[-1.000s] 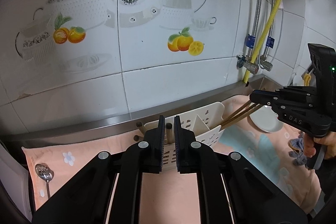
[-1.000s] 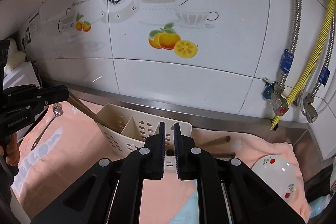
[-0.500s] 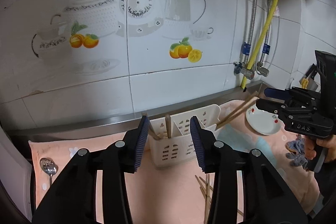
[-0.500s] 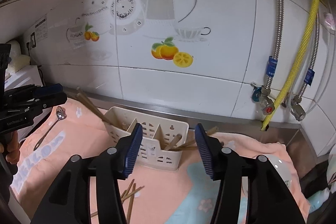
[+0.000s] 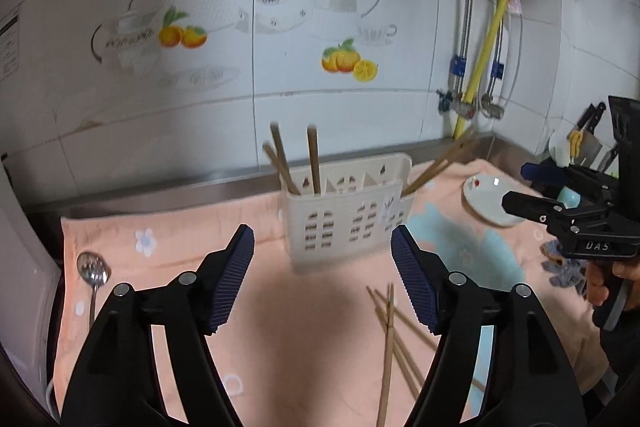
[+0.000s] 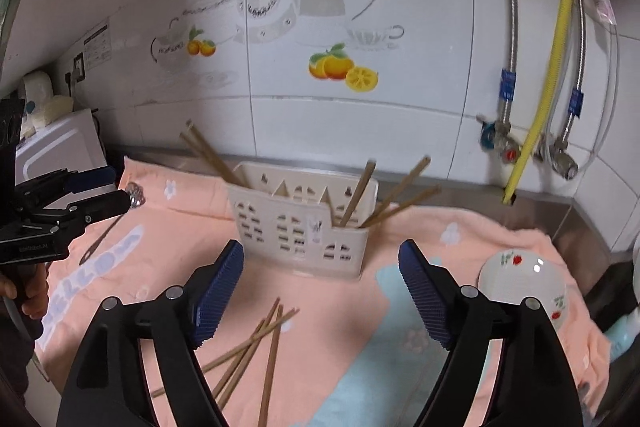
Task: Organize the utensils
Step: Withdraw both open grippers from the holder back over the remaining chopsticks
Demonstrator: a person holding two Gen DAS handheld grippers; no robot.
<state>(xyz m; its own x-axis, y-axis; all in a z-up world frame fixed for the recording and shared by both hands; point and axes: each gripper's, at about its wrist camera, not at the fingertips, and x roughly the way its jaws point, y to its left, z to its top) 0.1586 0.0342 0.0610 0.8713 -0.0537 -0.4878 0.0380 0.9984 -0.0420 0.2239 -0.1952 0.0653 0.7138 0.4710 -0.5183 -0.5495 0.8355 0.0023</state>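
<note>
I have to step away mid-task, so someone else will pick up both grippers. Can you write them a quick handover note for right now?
Left gripper: open, holding nothing. Right gripper: open, holding nothing. Both hang above the towel, in front of the caddy.
Done: some chopsticks stand in the caddy's left end, more lean out of its right end.
Left: a loose pile of chopsticks lies on the towel in front of the caddy; the spoon lies at the towel's left edge. A bowl sits to the right.
</note>
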